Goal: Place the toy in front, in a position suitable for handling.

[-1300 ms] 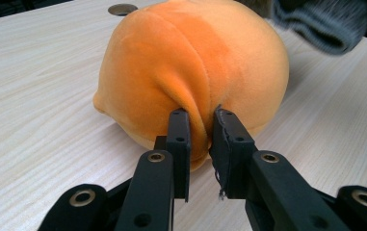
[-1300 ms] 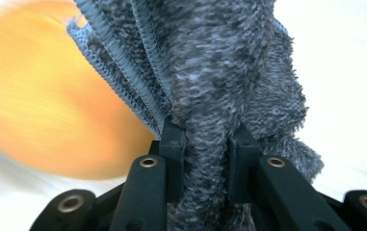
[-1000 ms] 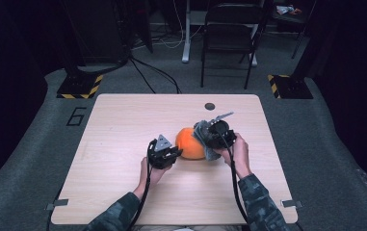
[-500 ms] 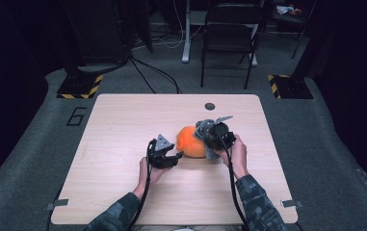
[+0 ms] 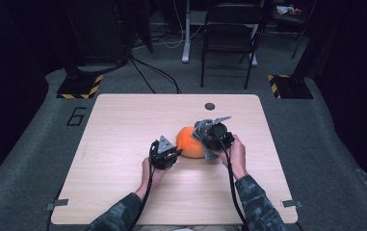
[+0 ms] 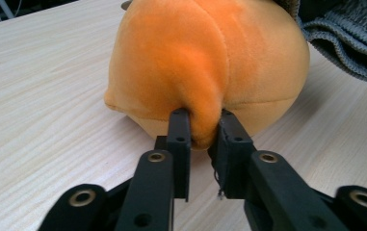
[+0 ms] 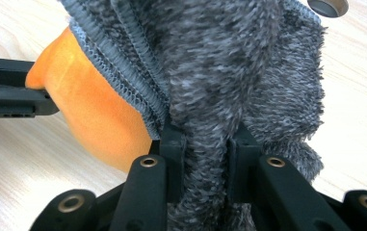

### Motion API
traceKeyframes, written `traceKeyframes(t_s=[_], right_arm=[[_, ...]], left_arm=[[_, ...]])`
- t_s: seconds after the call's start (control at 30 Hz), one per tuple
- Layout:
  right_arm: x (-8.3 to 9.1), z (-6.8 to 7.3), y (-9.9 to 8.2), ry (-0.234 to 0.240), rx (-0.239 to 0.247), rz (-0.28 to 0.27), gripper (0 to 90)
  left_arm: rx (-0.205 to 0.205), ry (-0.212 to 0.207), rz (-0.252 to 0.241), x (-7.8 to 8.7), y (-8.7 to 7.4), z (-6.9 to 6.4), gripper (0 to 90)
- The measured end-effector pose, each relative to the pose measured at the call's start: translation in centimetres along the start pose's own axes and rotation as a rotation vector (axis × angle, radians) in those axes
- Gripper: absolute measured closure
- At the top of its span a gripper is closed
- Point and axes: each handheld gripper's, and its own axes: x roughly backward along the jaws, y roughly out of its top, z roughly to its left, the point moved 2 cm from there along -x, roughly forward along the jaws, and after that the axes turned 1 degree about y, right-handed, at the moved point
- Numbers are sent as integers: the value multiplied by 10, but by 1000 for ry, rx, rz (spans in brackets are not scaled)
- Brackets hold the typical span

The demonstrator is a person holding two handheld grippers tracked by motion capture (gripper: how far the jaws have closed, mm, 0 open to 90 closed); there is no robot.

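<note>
Mid-table: your left gripper (image 6: 202, 126) has just closed, pinching a fold of the orange plush (image 6: 205, 62); right gripper (image 7: 204, 144) clamps the grey cloth (image 7: 229, 62). Next, I'd judge: pull apart gently

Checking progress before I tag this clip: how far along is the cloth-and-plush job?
Done: both grips are made. The left gripper, whose jaws have just been closing, pinches a fold of the orange plush; the right gripper is clamped on the grey cloth. In hand: the cloth lies against the plush. Left: judging by that overlap, probably separating the two.
</note>
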Motion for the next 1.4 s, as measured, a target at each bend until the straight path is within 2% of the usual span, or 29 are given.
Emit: traceKeyframes(t_s=[0.2, 0.33, 0.43, 0.6, 0.67, 0.73, 0.87, 0.93, 1.0, 1.1, 1.37, 1.4], right_arm=[[7, 2, 3, -19, 8, -7, 733], [14, 4, 6, -20, -6, -21, 733], [18, 4, 9, -24, 10, -32, 732], [18, 2, 8, -21, 2, -32, 732], [21, 5, 10, -24, 4, -55, 732], [27, 11, 13, -4, 16, -91, 732], [33, 35, 18, 41, 63, -143, 732], [30, 46, 18, 44, 100, -143, 730], [23, 52, 16, 21, 129, -121, 730], [16, 49, 14, 11, 137, -114, 731], [15, 33, 12, 3, 82, -87, 729], [13, 28, 10, -3, 63, -76, 729]], left_arm=[[-4, -12, -19, 7, 6, 0, 817], [18, -39, -40, 15, 13, 0, 820], [24, -52, -61, 19, 17, -1, 819], [30, -60, -60, 19, 17, -2, 818], [31, -64, -53, 18, 16, -2, 818], [35, -63, -60, 18, 16, -3, 817], [21, -70, -60, 18, 16, -6, 814], [17, -74, -55, 18, 16, -7, 814], [17, -69, -53, 18, 16, -7, 814], [22, -72, -48, 17, 15, -5, 814], [50, -59, -53, 15, 13, -1, 813], [51, -55, -52, 15, 13, 1, 813]])
